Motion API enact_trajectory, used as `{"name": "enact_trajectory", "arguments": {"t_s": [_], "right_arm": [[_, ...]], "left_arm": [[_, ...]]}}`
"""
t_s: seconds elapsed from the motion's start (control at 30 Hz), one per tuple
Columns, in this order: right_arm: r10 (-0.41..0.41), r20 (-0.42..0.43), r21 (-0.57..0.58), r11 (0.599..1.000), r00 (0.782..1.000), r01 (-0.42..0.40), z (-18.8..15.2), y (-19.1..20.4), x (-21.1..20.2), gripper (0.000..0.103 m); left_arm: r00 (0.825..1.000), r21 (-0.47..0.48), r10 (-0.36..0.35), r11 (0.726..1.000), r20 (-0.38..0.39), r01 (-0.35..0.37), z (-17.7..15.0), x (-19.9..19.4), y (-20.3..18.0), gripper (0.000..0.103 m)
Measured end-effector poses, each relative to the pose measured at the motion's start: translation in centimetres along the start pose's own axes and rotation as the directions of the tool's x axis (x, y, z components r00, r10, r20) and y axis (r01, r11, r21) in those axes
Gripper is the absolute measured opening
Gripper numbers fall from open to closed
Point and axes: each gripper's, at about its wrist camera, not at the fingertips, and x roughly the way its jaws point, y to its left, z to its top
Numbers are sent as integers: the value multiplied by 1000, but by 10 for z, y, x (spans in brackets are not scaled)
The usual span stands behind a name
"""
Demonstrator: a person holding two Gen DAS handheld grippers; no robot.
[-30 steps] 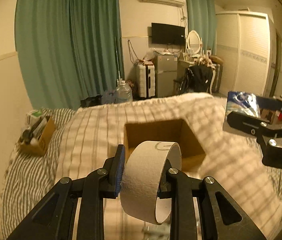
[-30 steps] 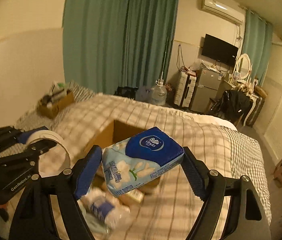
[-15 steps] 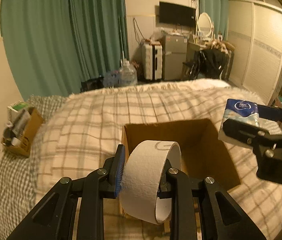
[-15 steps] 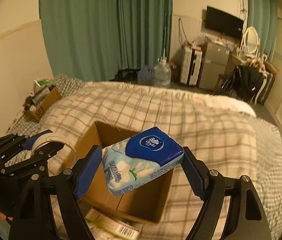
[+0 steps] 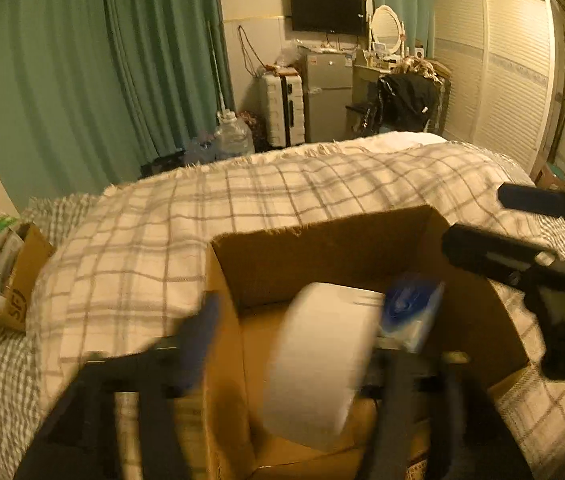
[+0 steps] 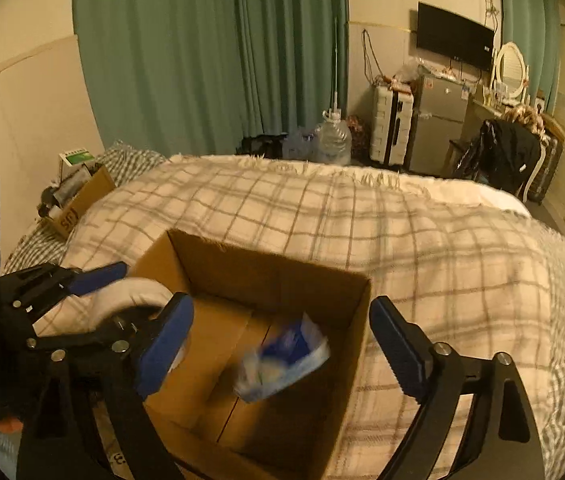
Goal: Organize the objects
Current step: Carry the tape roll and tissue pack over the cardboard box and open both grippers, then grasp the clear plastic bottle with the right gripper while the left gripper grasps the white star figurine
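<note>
Since half a second ago, your tissue pack point(image 6: 282, 360) has left the right gripper point(image 6: 280, 344) and is blurred inside the cardboard box point(image 6: 356, 344), apparently mid-drop toward the box floor. Your right jaws now stand wide apart with nothing between them, poised over the box opening, which suits a release from above. Your tape roll point(image 5: 318, 364) has also come free: the left gripper point(image 5: 294, 344) shows its jaws spread, the roll blurred between them but no longer pinched, over the box's near left corner. I judge both items are being dropped in together. The box rests on the checked blanket point(image 6: 422, 240) of the bed, with a smaller carton point(image 6: 78, 200) well apart near the wall.
</note>
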Motion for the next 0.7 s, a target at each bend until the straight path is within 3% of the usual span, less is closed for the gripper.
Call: {"name": "enact_trajectory", "arguments": {"t_s": [0.17,0.23,0.4,0.53,0.7], "right_arm": [[-14,41,5,1000,999,14,8,2,-49,92],[-31,50,-11,999,998,32,10,5,-68,93],[-92,93,-95,990,991,101,3,19,-117,94],[-115,100,-103,987,988,126,-6,20,-132,95],[-132,66,-83,987,989,137,-17,12,-124,95]], "left_arm": [[1000,-29,5,1000,-3,-5,0,-34,6,91],[999,-36,42,998,-8,-43,0,-47,10,97],[991,-23,129,991,-47,-130,-1,-54,12,97],[983,-42,170,984,-64,-173,3,-40,15,97],[980,-83,126,987,-156,-140,0,-9,17,97]]}}
